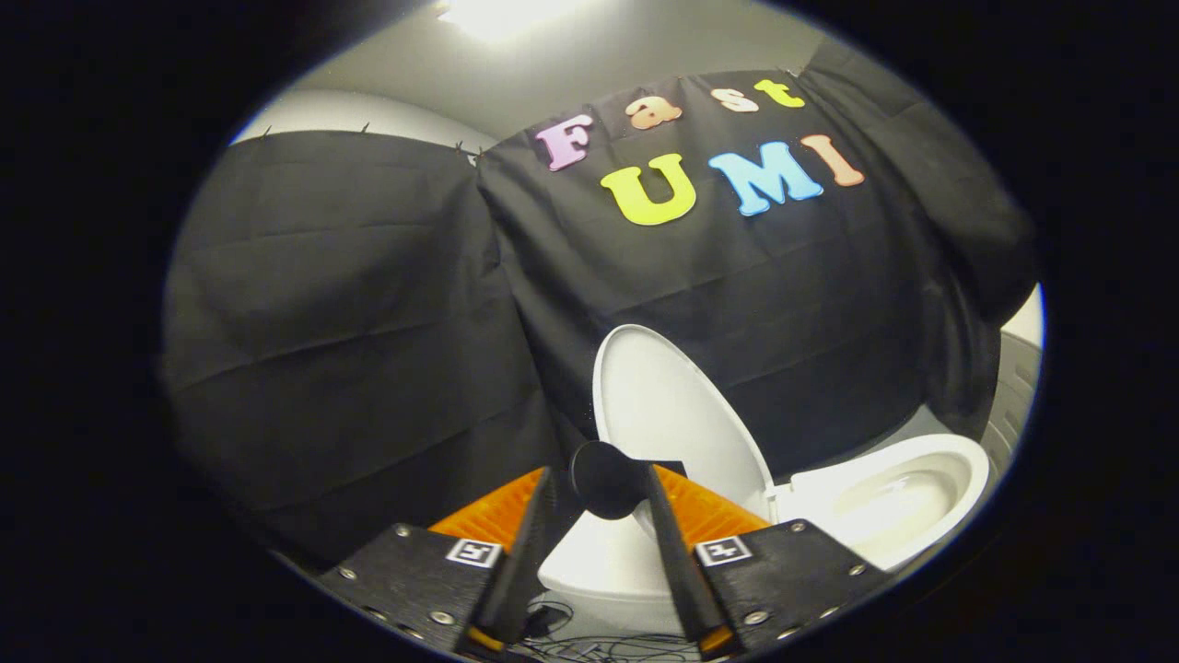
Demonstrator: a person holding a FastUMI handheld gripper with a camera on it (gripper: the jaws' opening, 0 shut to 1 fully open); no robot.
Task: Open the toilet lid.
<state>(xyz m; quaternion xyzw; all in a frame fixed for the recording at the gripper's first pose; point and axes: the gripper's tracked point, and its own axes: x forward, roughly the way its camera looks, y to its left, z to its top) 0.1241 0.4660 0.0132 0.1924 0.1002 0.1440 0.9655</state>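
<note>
Gripper fingers closed on dark knob. Toilet lid just beyond fingers, raised upright, long axis near vertical, leaning toward cloth wall. Bowl exposed right. Task judged nearly complete.

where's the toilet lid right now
The toilet lid stands raised against the black cloth wall, just beyond the claw, with the open bowl beside it.

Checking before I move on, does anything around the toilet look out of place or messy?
Loose cables lie tangled on the floor by the toilet's base. The lid stands raised. The hand-held gripper holds a black knob between its fingers.
</note>
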